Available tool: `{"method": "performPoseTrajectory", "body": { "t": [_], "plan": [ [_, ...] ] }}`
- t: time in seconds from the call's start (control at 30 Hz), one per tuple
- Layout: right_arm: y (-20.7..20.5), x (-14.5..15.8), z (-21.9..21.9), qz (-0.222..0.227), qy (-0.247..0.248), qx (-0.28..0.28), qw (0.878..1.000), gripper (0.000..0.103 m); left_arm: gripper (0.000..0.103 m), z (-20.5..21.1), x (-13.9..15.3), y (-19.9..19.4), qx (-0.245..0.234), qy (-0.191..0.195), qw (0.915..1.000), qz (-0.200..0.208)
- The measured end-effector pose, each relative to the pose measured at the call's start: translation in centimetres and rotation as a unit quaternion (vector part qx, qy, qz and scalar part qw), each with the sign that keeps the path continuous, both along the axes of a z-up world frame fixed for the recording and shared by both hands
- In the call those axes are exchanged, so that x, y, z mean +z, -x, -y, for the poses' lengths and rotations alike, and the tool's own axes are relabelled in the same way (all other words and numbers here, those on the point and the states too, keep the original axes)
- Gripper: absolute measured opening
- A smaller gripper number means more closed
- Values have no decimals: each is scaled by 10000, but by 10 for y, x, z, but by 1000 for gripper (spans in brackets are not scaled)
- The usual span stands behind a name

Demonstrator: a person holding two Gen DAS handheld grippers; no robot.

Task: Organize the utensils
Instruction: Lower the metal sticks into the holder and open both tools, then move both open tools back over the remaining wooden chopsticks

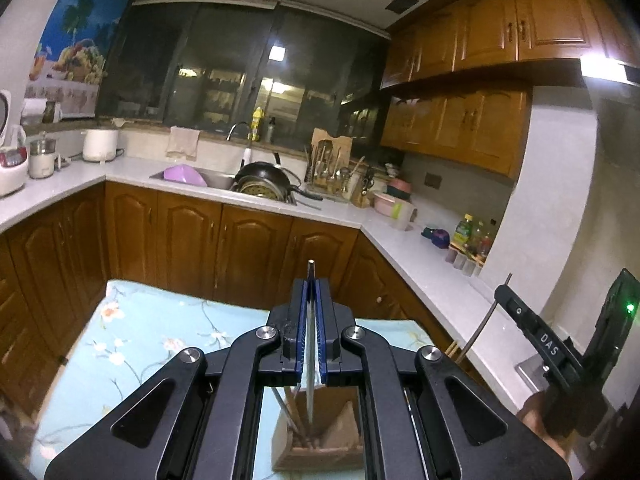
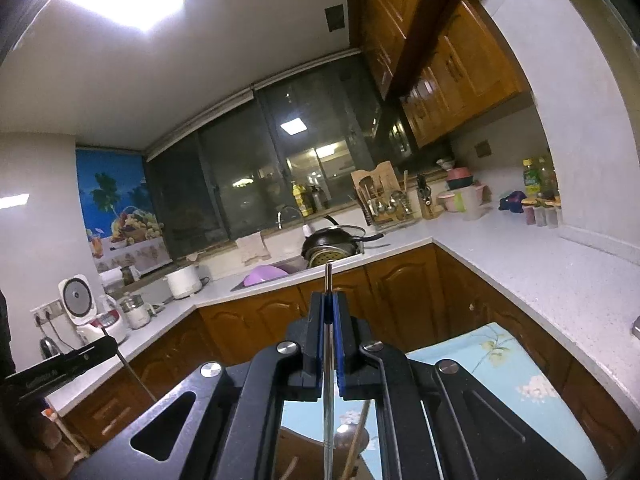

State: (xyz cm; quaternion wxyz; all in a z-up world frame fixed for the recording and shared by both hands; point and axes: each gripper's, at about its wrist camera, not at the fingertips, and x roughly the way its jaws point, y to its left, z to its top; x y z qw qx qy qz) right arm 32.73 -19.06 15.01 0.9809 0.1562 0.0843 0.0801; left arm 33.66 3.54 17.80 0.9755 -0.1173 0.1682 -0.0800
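- The left tongs [image 1: 311,292] are clenching a thin metal chopstick [image 1: 311,276], whose tip is poking out just past the blue pads.
- That chopstick is running down between the jaws toward a wooden holder [image 1: 320,444] standing on the flowered cloth [image 1: 132,344] of the bench; more sticks are leaning inside the holder.
- The right tongs [image 2: 329,304] are gripping a second metal chopstick [image 2: 328,280] the same way, its end showing above the pads.
- Seen from the left camera, the right tongs are hanging right of the holder, well apart from it.
- Beyond the holder, a sink [image 1: 216,180] with a black pan [image 1: 264,174] is sitting under the dark window.
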Motion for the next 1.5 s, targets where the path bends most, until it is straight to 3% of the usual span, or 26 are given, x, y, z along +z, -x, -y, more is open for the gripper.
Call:
{"method": "performPoseTrajectory", "body": {
  "t": [0.23, 0.5, 0.6, 0.97, 1.13, 1.27, 1.33, 1.4, 1.43, 1.5],
  "plan": [
    [-3, -35, -2, -225, 1, -19, 9997, 4, 4, 7, -44, -3, -9, -66, 9994, -346],
    [0, -64, -4, -637, 59, 78, 9979, 5, 4, 11, -74, -5, -148, -124, 9972, -721],
    [-1, -69, -3, -760, 68, 119, 9970, 5, 4, 15, -75, -2, -137, -271, 9972, -684],
    [-4, -68, -3, -905, 131, 193, 9956, 5, 4, 11, -72, -6, -145, -236, 9964, -798],
    [-3, -70, -2, -953, 1, 254, 9951, 13, 7, 8, -69, -6, -217, -197, 9956, -888],
    [6, -64, 5, -864, -154, 244, 9958, 41, 20, 5, -63, 2, -261, -66, 9963, -820],
    [12, -60, 8, -784, -207, 249, 9964, 47, 31, 5, -58, 11, -278, -28, 9967, -757],
    [21, -56, 12, -715, -261, 271, 9967, 54, 56, 5, -54, 21, -135, -82, 9976, -676],
    [24, -55, 14, -698, -281, 283, 9968, 57, 61, 4, -53, 27, -65, -82, 9980, -617],
    [32, -53, 17, -668, -313, 318, 9968, 73, 67, -2, -52, 40, -9, 17, 9985, -556]
  ]
}}
